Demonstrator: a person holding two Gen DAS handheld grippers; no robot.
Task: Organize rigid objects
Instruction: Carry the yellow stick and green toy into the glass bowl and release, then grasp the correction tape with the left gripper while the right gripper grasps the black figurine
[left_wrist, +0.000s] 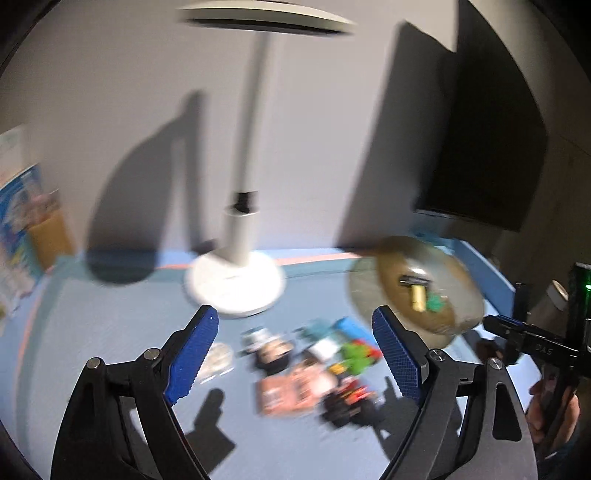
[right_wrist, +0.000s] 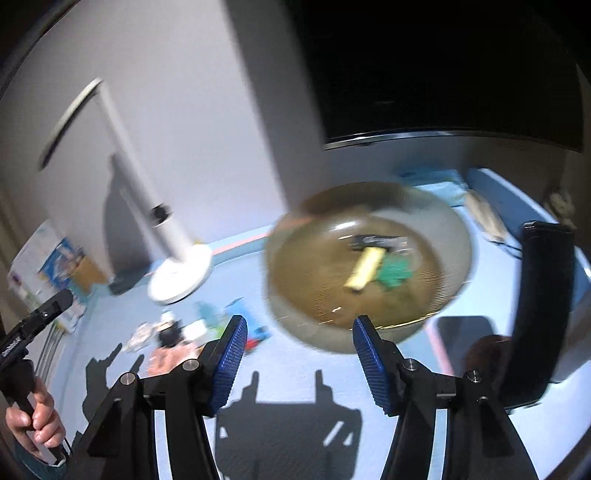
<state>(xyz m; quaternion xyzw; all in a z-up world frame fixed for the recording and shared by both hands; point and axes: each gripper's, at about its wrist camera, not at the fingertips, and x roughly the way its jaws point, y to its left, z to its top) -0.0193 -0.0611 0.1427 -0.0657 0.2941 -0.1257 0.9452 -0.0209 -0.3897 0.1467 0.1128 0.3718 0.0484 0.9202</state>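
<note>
Both grippers hang above the blue table (left_wrist: 110, 332) with nothing between their fingers. The left gripper (left_wrist: 295, 354) has its ribbed blue pads spread wide, framing the pile (left_wrist: 314, 365) at its 12 o'clock, which reads as lining up for a pick. The right gripper (right_wrist: 297, 362) is likewise spread and bare, aimed at the near rim of the bowl (right_wrist: 369, 266) at its 12 o'clock; I judge it is waiting beside the drop point.

The pile is a loose scatter of small hard pieces: a pinkish flat card, a green blocky piece, dark and red bits, a pale clear piece at its left edge. Motion blur hides finer detail.

Past the pile, at 2 o'clock in the left view, the bowl is round, shallow, olive-brown and finely ridged. It already holds a yellow stick (right_wrist: 364, 273), a green piece (right_wrist: 393, 273) and a dark item, so sorting seems underway with most pieces still outside.

Farther back, at 11 o'clock, stands a white lamp (left_wrist: 236, 284) on a smooth disc base. A dark monitor (left_wrist: 480, 147) sits behind the bowl.
</note>
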